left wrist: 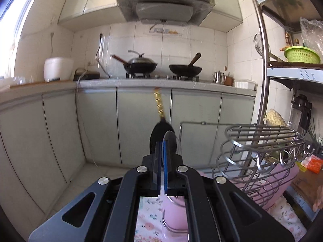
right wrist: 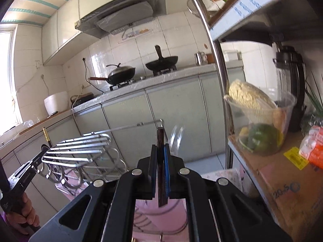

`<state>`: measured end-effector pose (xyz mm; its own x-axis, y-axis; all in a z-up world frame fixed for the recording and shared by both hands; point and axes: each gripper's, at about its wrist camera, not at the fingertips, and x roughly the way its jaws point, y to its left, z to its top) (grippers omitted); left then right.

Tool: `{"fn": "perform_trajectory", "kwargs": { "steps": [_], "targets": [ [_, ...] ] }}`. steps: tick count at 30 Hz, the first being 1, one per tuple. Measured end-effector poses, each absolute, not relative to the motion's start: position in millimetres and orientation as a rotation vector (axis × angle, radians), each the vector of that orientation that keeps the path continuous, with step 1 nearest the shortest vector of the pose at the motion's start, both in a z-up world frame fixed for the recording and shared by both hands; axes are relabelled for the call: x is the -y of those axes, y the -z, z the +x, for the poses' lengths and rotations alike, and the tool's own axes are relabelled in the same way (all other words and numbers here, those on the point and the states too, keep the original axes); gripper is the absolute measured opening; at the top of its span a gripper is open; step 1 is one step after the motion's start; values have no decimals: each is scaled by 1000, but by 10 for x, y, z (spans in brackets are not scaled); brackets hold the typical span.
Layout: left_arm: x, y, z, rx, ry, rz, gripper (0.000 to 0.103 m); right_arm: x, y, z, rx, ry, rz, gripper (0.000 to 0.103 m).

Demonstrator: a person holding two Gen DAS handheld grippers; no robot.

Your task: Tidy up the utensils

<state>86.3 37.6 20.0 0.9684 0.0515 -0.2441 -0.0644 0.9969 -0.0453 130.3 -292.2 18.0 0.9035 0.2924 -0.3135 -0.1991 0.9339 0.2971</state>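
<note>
My left gripper (left wrist: 161, 151) is shut on a black spoon (left wrist: 161, 133) with a gold twisted handle (left wrist: 159, 103) that points up and away. A wire utensil rack (left wrist: 260, 147) stands to its right over a pink stand (left wrist: 175, 213). My right gripper (right wrist: 160, 151) is shut on a dark flat utensil handle (right wrist: 160, 141) held upright. The rack (right wrist: 80, 151) lies left of it in the right wrist view, where the left gripper (right wrist: 22, 179) and the gold handle (right wrist: 46, 135) also show.
A kitchen counter (left wrist: 141, 84) with two woks (left wrist: 141, 64) runs across the back. A metal shelf unit (right wrist: 262, 161) on the right holds a plastic cup of food (right wrist: 260, 119), a blender (right wrist: 290, 84) and a cardboard box (right wrist: 286, 187). A floral cloth (left wrist: 149, 217) lies below.
</note>
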Motion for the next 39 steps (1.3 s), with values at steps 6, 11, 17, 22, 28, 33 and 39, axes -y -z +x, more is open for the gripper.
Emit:
{"fn": "perform_trajectory", "kwargs": {
  "steps": [6, 11, 17, 22, 28, 33, 39],
  "targets": [
    [-480, -129, 933, -332, -28, -129, 1, 2910, -90, 1309, -429, -272, 256, 8],
    [-518, -117, 939, -368, -3, -160, 4, 2916, -28, 1292, -477, -276, 263, 34],
    [-529, -72, 872, -409, 14, -159, 31, 2943, 9, 1226, -509, -272, 261, 35],
    [-580, -30, 743, -450, 32, -191, 32, 2971, 22, 1012, -497, -242, 248, 35],
    [-560, 125, 569, -559, 96, -226, 32, 2869, 217, 853, -616, -307, 208, 35],
    [-428, 333, 490, -690, 205, -263, 32, 2713, 470, 772, -740, -372, 203, 33],
    [-83, 674, 549, -866, 315, -246, 29, 2581, 743, 752, -880, -437, 244, 22]
  ]
}}
